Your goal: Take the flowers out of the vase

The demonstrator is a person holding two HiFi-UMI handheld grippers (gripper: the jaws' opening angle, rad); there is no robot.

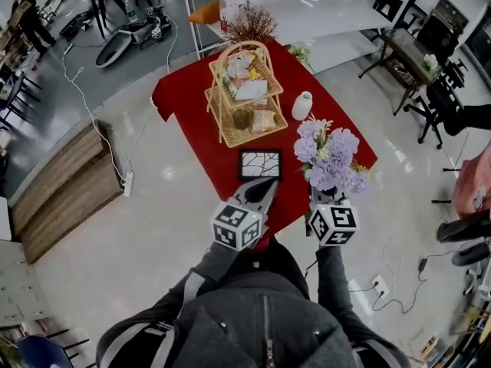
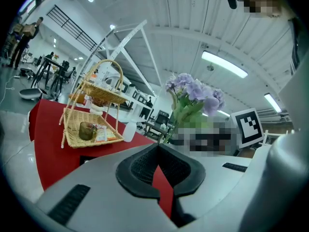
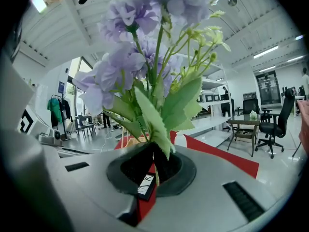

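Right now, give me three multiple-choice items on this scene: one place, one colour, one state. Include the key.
1. Where is the vase?
A) on the table beside the basket
B) on the floor
C) on a shelf

2. The flowers are:
A) red
B) purple
C) yellow

3. The right gripper is:
A) open and empty
B) shut on the flowers
C) shut on the vase

Answers:
1 A, the head view shows it standing on the red table next to the basket.
2 B, they look lilac-purple in every view.
3 B, its jaws pinch the flowers by the stems, away from the vase.
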